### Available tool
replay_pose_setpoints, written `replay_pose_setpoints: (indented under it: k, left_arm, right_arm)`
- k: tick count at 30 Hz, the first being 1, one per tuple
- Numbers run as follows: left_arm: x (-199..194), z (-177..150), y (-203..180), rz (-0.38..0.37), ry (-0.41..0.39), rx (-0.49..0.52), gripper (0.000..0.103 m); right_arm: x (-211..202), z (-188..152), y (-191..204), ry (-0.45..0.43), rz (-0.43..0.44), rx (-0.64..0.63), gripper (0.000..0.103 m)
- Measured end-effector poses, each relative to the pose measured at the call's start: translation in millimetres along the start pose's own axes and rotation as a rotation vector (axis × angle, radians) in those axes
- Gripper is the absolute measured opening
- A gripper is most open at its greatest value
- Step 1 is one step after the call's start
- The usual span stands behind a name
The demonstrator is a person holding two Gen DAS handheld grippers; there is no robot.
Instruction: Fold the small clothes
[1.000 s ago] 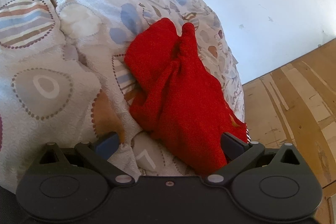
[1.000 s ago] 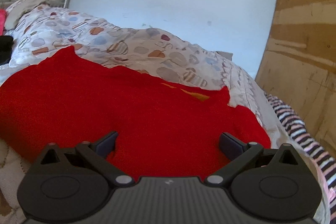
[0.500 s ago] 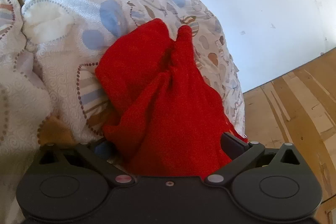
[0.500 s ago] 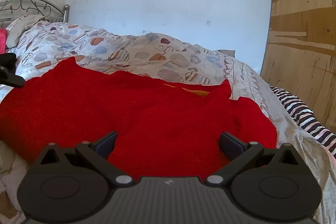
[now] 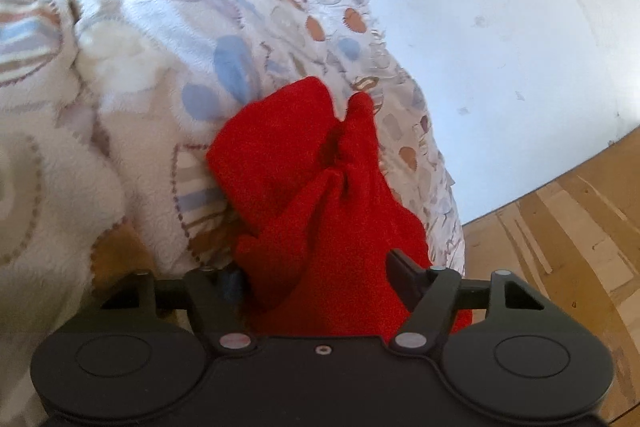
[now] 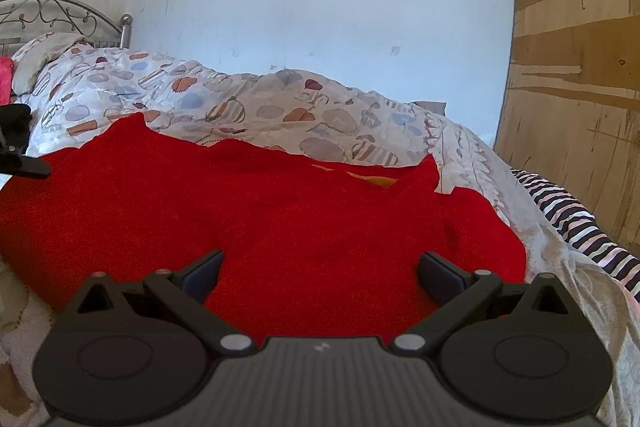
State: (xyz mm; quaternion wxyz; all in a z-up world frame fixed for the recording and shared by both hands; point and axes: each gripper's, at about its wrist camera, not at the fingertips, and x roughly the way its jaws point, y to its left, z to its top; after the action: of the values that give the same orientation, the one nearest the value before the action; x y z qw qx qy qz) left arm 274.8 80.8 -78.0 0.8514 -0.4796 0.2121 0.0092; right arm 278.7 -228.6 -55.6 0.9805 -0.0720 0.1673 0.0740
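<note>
A red knitted garment (image 6: 280, 211) lies spread on the patterned duvet (image 6: 248, 103) in the right wrist view. In the left wrist view the same red garment (image 5: 320, 195) is bunched and rises up into my left gripper (image 5: 316, 281), whose fingers have closed in around the cloth. My right gripper (image 6: 320, 271) is open with its fingers wide apart, low over the near part of the garment. My left gripper also shows at the left edge of the right wrist view (image 6: 16, 147).
A white wall (image 6: 320, 7) stands behind the bed. A wooden panel (image 6: 572, 67) is at the right. A striped cloth (image 6: 572, 223) lies at the bed's right edge. A metal headboard (image 6: 60, 15) is at the far left. Wooden floor (image 5: 560, 227) lies beside the bed.
My left gripper has moved onto the red garment and its fingers have narrowed on the cloth, lifting and bunching it. My right gripper has tilted up a little and stayed open.
</note>
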Motion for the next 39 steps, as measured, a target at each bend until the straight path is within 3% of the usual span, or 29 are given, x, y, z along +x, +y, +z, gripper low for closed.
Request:
replay_pose_setpoints:
  k: [13,17,20,32,36,39]
  left_arm:
    - [13.6,4.6,-3.3,0.040,0.006,0.000,0.070]
    - [16.6,5.4,-13.2,0.097,0.019,0.069,0.054]
    - [19.4,7.4,-25.3,0.107,0.020,0.138,0.052]
    - [21.4,10.2,-44.0,0.163,-0.019,0.178,0.033]
    - [26.2,10.1,-72.2,0.163,-0.030,0.298,0.032]
    - [37.5,7.1,-110.1,0.146,-0.008,0.461,0.030]
  right_arm:
    - [-1.3,-1.2,0.8,-0.010,-0.001,0.000,0.103]
    - [-1.8,-1.6,1.1,-0.014,-0.003,0.000,0.103]
    - [-2.0,-2.1,1.2,-0.016,-0.003,0.001,0.103]
    - [0.3,16.3,-8.0,0.054,0.053,0.031,0.103]
    - [-4.2,15.6,-19.9,0.068,0.083,0.063,0.103]
    - [-12.1,13.4,-26.9,0.066,0.097,0.084,0.103]
